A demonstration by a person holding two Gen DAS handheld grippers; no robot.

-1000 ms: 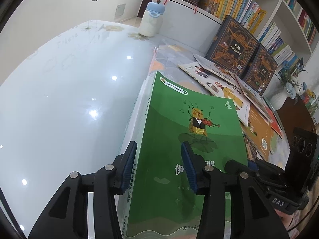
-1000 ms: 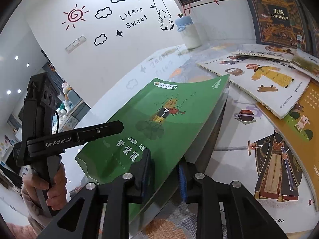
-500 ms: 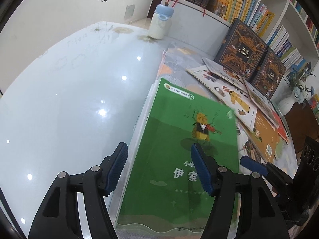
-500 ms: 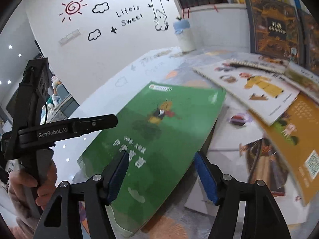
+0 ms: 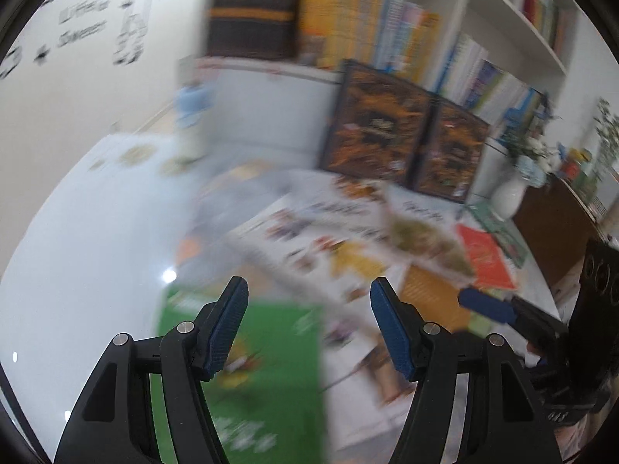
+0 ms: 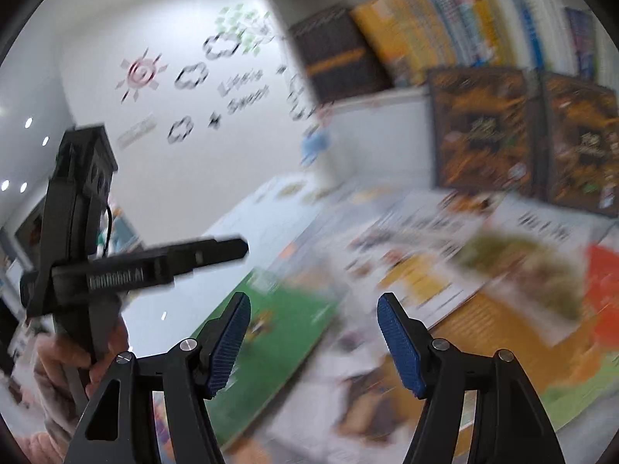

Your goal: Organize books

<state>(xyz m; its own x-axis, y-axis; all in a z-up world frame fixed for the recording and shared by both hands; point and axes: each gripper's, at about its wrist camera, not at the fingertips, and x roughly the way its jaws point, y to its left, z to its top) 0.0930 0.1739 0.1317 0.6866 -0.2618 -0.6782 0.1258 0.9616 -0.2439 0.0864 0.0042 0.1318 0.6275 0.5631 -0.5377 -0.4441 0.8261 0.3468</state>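
White table (image 5: pixel 77 232): green book (image 5: pixel 271 348) below parted fingers (image 5: pixel 228 321).

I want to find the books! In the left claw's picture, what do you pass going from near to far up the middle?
Green book → white picture book → two dark brown books standing side by side → shelf of upright books. The picture is blurry, so smaller things are left out.

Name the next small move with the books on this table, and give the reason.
Probably bring the right hand-held gripper toward the white picture book lying loose beside the green book and take it by an edge. Both hand-held grippers are open and empty, the left too, the green book lies flat on the table, and several books are scattered.
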